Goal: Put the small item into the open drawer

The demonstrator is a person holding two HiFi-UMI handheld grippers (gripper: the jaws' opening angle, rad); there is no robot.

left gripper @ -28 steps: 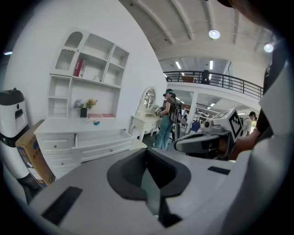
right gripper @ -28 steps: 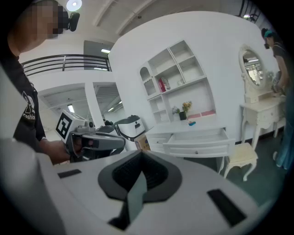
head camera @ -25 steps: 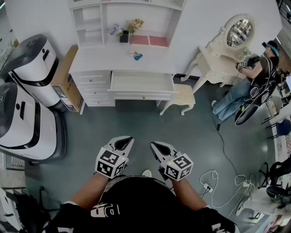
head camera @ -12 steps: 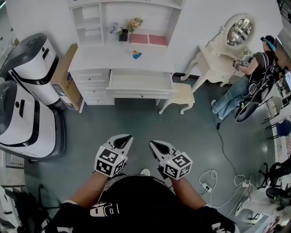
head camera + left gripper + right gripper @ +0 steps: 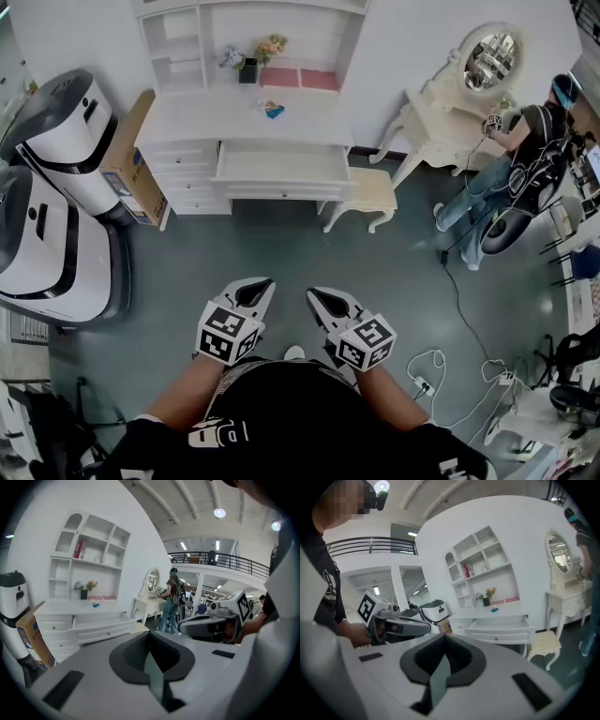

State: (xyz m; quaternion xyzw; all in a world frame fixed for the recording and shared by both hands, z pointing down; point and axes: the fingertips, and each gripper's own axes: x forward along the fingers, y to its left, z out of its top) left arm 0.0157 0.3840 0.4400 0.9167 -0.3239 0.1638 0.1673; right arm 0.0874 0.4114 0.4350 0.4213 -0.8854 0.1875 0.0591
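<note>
My left hand-held gripper [image 5: 263, 286] and right hand-held gripper [image 5: 317, 296] are both closed and empty above the floor [image 5: 281, 248]. The small blue item [image 5: 272, 112], possibly a toy, lies mid-way along the counter [image 5: 197, 127], behind the open drawer [image 5: 281, 165].

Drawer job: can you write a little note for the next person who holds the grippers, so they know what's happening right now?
Left gripper: shut and empty, held low in front of the body.
Right gripper: shut and empty, right beside it.
Things: the small blue item lies on top of the white desk, below the shelves. The open drawer sticks out just in front of it, across the floor from you.
Done: the drawer is open.
Left: walk up, grasp the item and put it in the drawer.
</note>
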